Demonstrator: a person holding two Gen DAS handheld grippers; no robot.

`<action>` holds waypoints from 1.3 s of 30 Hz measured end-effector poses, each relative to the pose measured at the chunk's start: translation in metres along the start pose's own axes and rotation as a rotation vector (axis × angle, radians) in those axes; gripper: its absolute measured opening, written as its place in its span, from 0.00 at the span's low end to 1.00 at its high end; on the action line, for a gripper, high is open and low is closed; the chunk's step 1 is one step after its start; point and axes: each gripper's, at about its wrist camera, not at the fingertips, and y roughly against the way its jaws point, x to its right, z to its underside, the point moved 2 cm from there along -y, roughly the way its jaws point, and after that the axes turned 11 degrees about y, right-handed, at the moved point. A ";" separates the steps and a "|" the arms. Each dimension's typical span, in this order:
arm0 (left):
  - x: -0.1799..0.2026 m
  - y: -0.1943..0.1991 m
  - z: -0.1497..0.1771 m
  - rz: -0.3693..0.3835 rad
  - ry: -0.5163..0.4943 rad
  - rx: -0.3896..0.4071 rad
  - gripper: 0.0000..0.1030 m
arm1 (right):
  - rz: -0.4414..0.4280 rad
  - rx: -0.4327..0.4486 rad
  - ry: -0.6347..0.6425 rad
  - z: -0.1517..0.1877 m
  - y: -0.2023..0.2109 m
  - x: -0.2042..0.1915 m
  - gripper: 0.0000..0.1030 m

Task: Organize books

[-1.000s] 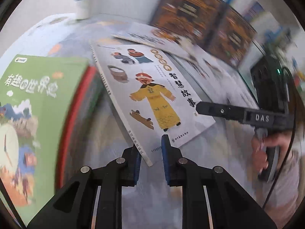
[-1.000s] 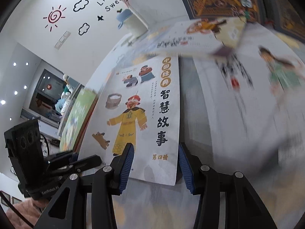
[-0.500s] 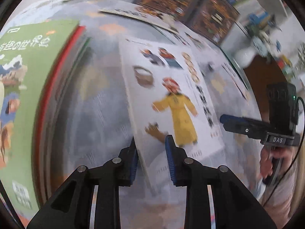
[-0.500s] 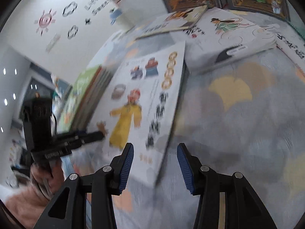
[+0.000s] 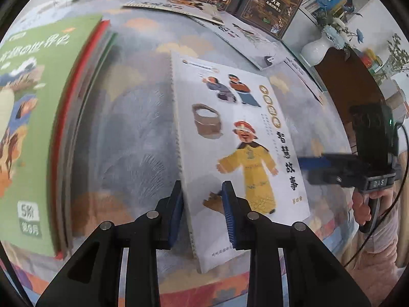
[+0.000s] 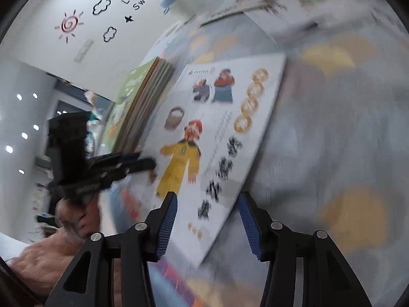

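A thin white book (image 5: 230,133) with a yellow-robed figure on its cover lies on the grey patterned cloth (image 5: 133,128). My left gripper (image 5: 202,215) straddles its spine edge near the lower left corner. One pad is beside the spine and the other over the cover, with slack between them, so it is open. In the right wrist view the same book (image 6: 217,128) runs down between the fingers of my right gripper (image 6: 208,222), which is open over the lower right corner. The right gripper (image 5: 306,163) shows at the book's right edge. The left gripper (image 6: 143,165) reaches in from the left.
A stack of books with a green cover on top (image 5: 38,102) lies left of the white book. More white books (image 5: 242,38) and dark boxed volumes (image 5: 271,2) are at the back. A white vase (image 5: 314,48) stands on a brown cabinet (image 5: 345,84) to the right.
My left jaws have widened slightly around the book's spine corner. My right gripper has swung from the cloth beside the book to over its lower right corner. The book has turned on the cloth.
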 end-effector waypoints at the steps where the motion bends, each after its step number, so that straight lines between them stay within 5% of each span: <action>1: -0.003 -0.002 -0.004 0.013 0.007 -0.008 0.24 | -0.026 0.015 -0.013 0.005 0.003 0.006 0.47; 5: -0.005 -0.007 -0.018 0.032 0.036 -0.012 0.23 | -0.144 0.088 -0.102 0.003 0.001 0.032 0.34; 10: -0.015 -0.012 -0.030 0.109 0.096 -0.052 0.22 | -0.152 0.095 -0.068 -0.012 -0.004 0.034 0.31; 15: -0.009 -0.017 -0.038 0.146 0.082 -0.072 0.27 | -0.161 0.101 -0.076 -0.017 -0.008 0.045 0.08; 21: -0.007 -0.029 -0.055 0.202 0.096 -0.077 0.24 | -0.133 0.154 -0.014 -0.010 -0.004 0.039 0.07; 29: 0.011 -0.028 -0.052 0.047 -0.035 0.054 0.25 | -0.118 0.168 -0.010 -0.012 -0.007 0.036 0.07; 39: 0.010 -0.027 -0.052 0.041 -0.034 0.090 0.27 | -0.054 0.233 0.052 -0.007 -0.007 0.026 0.10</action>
